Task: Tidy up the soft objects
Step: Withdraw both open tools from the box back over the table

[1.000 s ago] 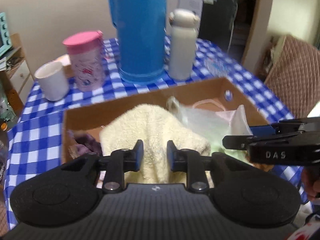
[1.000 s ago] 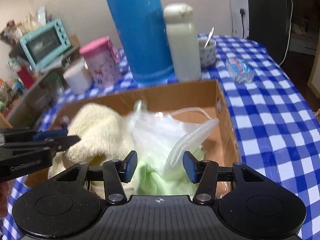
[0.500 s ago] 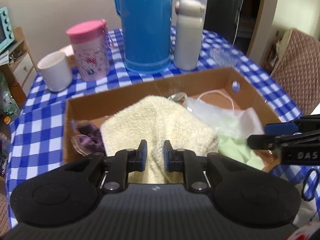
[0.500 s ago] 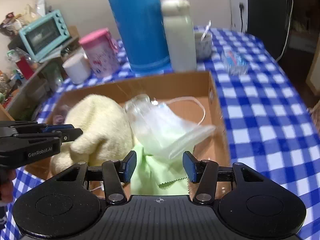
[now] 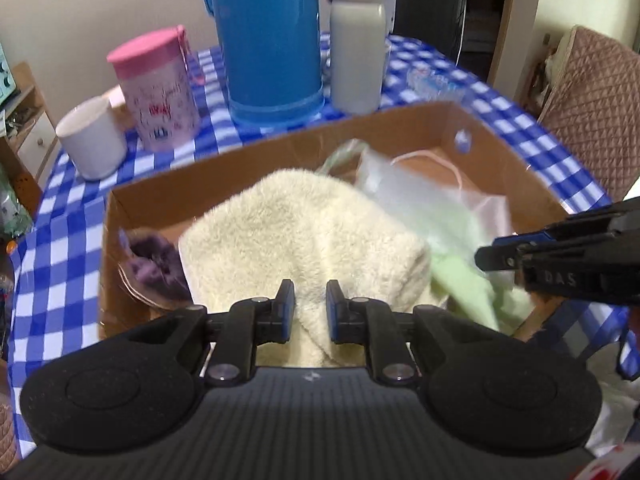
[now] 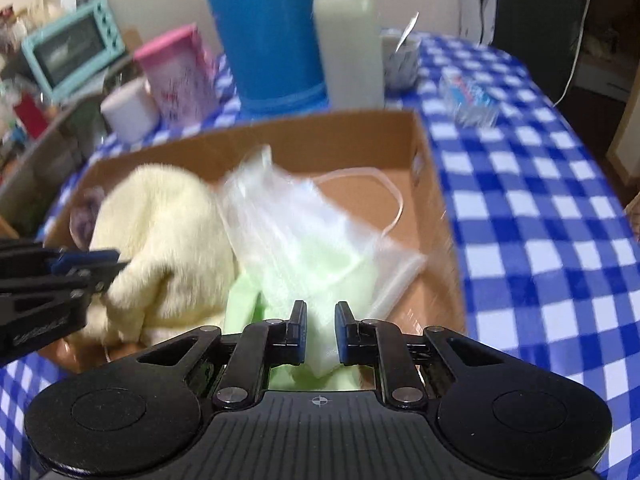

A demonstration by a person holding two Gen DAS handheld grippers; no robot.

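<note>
Evidently limp, light: left gripper fingers pinch fluffy cream towel fold; right gripper fingers closing on slippery plastic bag, best gathered thick.

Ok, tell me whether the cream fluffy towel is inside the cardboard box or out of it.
Mostly in. The cream towel lies heaped within the cardboard box, though its near end drapes up over the front edge, pinched in the left gripper.
</note>
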